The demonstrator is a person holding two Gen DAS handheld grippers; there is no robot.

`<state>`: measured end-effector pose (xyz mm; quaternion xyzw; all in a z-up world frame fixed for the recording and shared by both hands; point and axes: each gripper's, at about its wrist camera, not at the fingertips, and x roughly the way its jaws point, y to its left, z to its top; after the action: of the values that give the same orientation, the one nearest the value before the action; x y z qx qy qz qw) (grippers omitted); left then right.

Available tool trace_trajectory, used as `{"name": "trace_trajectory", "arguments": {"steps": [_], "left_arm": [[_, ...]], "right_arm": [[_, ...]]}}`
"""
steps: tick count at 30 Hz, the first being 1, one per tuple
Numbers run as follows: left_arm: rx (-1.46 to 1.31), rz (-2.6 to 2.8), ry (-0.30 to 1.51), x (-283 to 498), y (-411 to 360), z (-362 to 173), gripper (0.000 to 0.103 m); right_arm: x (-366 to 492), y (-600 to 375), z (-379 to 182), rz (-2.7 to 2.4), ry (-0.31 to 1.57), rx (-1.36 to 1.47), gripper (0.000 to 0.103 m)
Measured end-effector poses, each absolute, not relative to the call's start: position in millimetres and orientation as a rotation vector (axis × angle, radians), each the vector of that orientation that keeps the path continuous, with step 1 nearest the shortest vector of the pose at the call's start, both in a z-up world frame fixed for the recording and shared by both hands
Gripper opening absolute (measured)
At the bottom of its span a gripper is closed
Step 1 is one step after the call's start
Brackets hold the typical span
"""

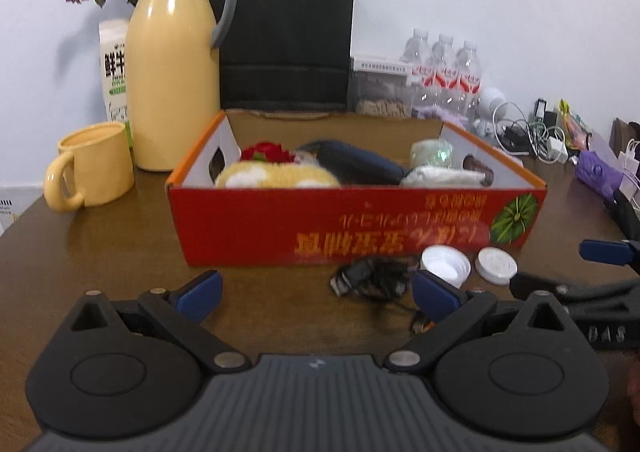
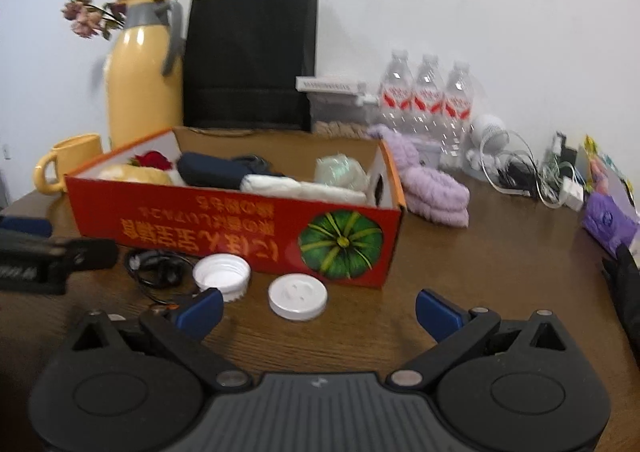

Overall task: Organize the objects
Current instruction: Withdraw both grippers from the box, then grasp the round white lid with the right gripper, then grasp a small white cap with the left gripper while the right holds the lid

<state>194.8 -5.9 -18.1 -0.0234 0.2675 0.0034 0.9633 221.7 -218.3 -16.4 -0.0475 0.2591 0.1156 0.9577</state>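
Observation:
A red cardboard box [image 1: 280, 219] [image 2: 224, 228] holds a yellow plush, a red rose, a dark blue case [image 1: 356, 165] and white bundles. In front of it lie a coiled black cable [image 1: 372, 276] [image 2: 158, 268] and two white lids [image 1: 446, 264] [image 1: 496, 264] [image 2: 222, 276] [image 2: 298, 296]. My left gripper [image 1: 318, 294] is open and empty above the table, near the cable. My right gripper [image 2: 320, 312] is open and empty, near the flat lid. A purple fluffy cloth [image 2: 432, 191] lies right of the box.
A yellow thermos [image 1: 172, 63], a yellow mug [image 1: 90, 167], a milk carton [image 1: 114, 67] and a black paper bag [image 1: 288, 35] stand behind the box. Water bottles [image 2: 426, 95], tangled chargers [image 2: 532, 175] and a purple item [image 2: 608, 223] sit at the right.

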Motion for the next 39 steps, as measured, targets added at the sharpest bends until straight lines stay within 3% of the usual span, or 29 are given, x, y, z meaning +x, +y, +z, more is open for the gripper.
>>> {"name": "trace_trajectory", "arguments": {"steps": [3, 5, 8, 10, 11, 12, 14, 25, 39], "left_arm": [[-0.055, 0.019, 0.561, 195, -4, -21, 0.103], [-0.063, 0.025, 0.570, 196, -3, -21, 0.103], [-0.067, 0.031, 0.582, 197, -1, -22, 0.103], [-0.068, 0.035, 0.592, 199, 0, -24, 0.103], [-0.070, 0.036, 0.597, 200, 1, -24, 0.103], [-0.073, 0.037, 0.602, 201, 1, -25, 0.103], [-0.078, 0.037, 0.610, 202, 2, -26, 0.103], [-0.085, 0.029, 0.608, 201, 2, -25, 0.103], [-0.033, -0.082, 0.613, 184, -20, -24, 0.103]], "right_arm": [[235, -219, -20, 0.260, 0.585, -0.074, 0.085], [245, -217, -23, 0.273, 0.614, -0.065, 0.079], [261, -213, -25, 0.269, 0.641, -0.062, 0.079], [271, -209, -27, 0.271, 0.662, -0.067, 0.070], [273, -207, -27, 0.271, 0.657, -0.071, 0.063], [274, -206, -26, 0.275, 0.653, -0.071, 0.049], [271, -205, -25, 0.297, 0.642, -0.069, 0.038], [216, -214, -9, 0.309, 0.464, -0.043, 0.038], [195, -228, -7, 0.281, 0.447, -0.020, 0.038]]}}
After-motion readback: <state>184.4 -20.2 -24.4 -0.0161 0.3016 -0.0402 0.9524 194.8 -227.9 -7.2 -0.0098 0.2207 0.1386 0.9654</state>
